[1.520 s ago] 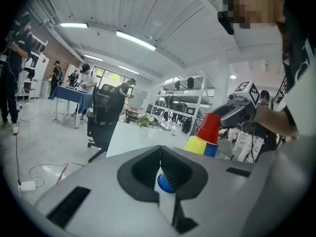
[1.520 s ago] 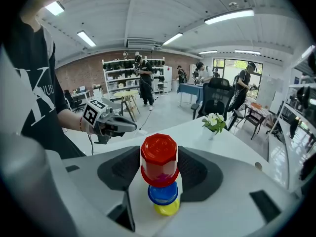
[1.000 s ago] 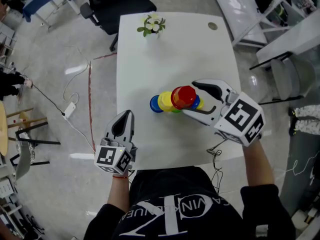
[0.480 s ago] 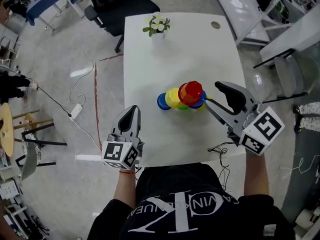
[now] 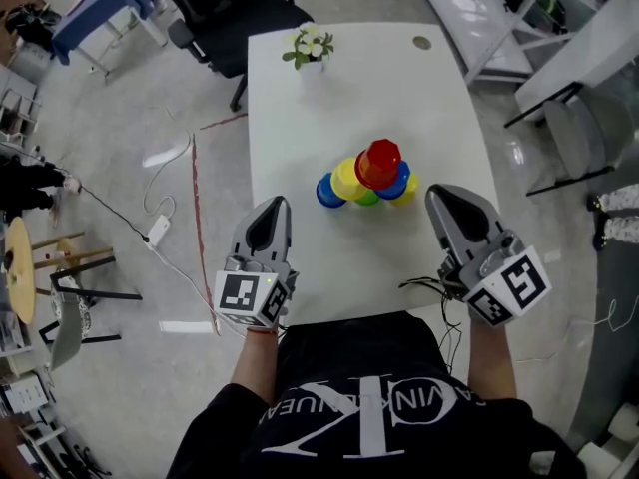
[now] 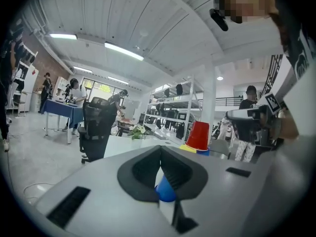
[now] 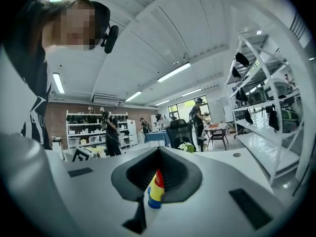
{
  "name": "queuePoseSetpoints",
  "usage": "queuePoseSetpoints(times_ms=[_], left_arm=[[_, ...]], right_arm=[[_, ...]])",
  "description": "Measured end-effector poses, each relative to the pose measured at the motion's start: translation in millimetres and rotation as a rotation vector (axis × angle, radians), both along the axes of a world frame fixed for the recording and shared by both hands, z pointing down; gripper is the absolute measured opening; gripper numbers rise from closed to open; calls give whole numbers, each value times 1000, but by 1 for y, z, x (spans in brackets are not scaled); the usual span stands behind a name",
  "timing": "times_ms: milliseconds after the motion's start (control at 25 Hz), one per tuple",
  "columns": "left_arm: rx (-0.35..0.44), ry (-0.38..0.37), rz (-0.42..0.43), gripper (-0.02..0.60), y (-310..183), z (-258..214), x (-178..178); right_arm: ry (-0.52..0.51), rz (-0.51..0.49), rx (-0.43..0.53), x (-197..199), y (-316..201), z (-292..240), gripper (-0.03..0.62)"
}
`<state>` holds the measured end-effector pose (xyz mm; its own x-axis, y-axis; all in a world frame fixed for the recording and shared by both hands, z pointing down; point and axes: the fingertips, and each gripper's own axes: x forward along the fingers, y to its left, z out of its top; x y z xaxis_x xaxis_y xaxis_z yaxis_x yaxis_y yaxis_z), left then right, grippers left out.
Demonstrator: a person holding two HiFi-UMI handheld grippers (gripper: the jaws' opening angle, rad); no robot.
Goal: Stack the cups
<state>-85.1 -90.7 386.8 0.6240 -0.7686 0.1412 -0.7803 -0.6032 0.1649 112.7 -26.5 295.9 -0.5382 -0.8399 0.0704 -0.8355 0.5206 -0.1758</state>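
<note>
Cups point(image 5: 365, 180) cluster mid-way along the table point(image 5: 300, 108), red cup point(image 5: 379, 162) on top, mouth down, axis upright; right gripper point(image 5: 448, 198), earlier open beside it, has backed off, jaws just closed empty; left gripper point(image 5: 272, 210) likewise closed.

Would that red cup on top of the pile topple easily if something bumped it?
Probably. The red cup stands upside down atop the other cups, so a sideways bump could tip it off. It looks like thin plastic, likely light and stiff. Its smooth tapered wall may be slippery.
</note>
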Motion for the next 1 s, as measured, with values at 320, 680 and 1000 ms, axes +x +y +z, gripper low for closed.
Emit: queuePoseSetpoints(times_ms=[320, 680, 1000], left_arm=[[39, -22, 50, 5, 13, -3, 4], [62, -16, 24, 5, 28, -12, -7], [41, -16, -26, 5, 49, -6, -12]], right_arm=[[16, 35, -28, -12, 25, 46, 9], [46, 8, -29, -23, 32, 57, 9], [110, -19, -30, -25, 41, 66, 9]])
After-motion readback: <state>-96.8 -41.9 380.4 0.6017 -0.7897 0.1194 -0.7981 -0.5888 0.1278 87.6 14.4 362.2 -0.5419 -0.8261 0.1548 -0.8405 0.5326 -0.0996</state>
